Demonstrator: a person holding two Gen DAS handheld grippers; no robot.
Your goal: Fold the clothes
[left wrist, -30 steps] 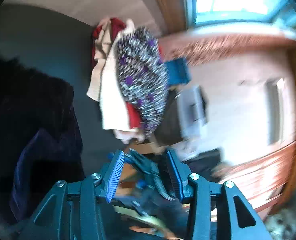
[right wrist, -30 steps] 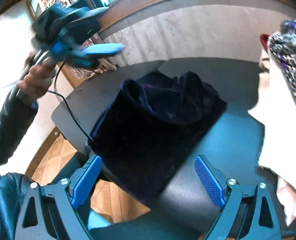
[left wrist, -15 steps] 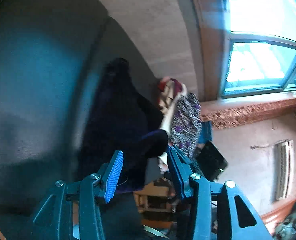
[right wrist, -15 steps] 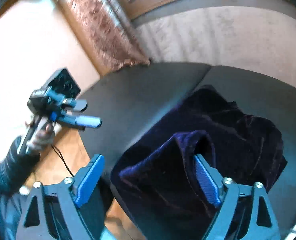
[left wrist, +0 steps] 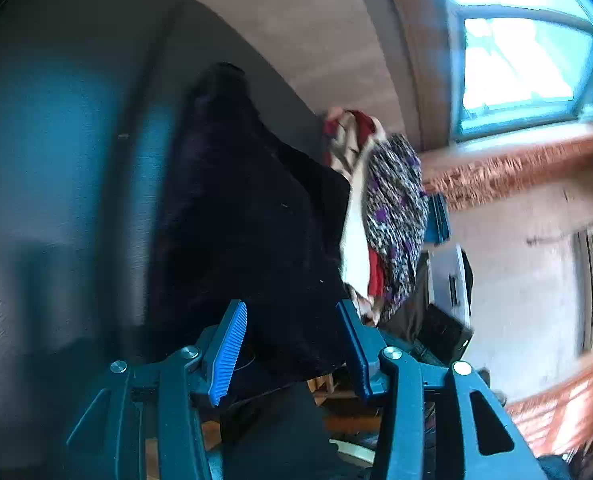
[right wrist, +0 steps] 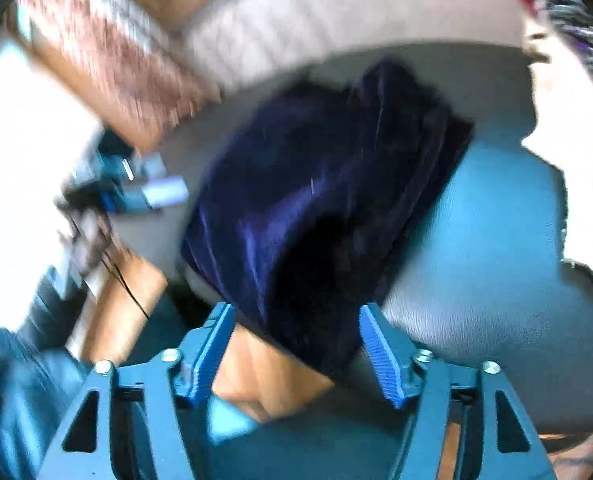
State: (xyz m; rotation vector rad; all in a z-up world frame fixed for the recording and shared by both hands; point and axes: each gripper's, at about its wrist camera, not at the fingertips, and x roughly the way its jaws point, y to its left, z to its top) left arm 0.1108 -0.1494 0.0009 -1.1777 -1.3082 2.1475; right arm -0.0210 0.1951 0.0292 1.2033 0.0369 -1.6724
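A dark blue velvet garment (right wrist: 328, 184) lies crumpled on the grey table (right wrist: 496, 248), its near corner hanging over the front edge. My right gripper (right wrist: 296, 344) is closing around that corner. The cloth sits between the jaws, but floor still shows beside the left pad. In the left wrist view the same garment (left wrist: 248, 220) lies ahead of my left gripper (left wrist: 292, 340), which stands open with nothing gripped. In the right wrist view the left gripper (right wrist: 164, 196) hovers by the table's left edge, apart from the garment, held by a hand (right wrist: 88, 240).
A pile of clothes (left wrist: 392, 220) with a white cloth (right wrist: 568, 128) and a purple-spotted piece fills the table's right end. Wooden floor (right wrist: 256, 380) shows below the front edge. A wall and window (left wrist: 516, 60) lie behind the table.
The right jaws have narrowed, and the garment's near corner now sits between them. The left gripper has sunk and swung toward the table, from beside the clothes pile to facing the garment.
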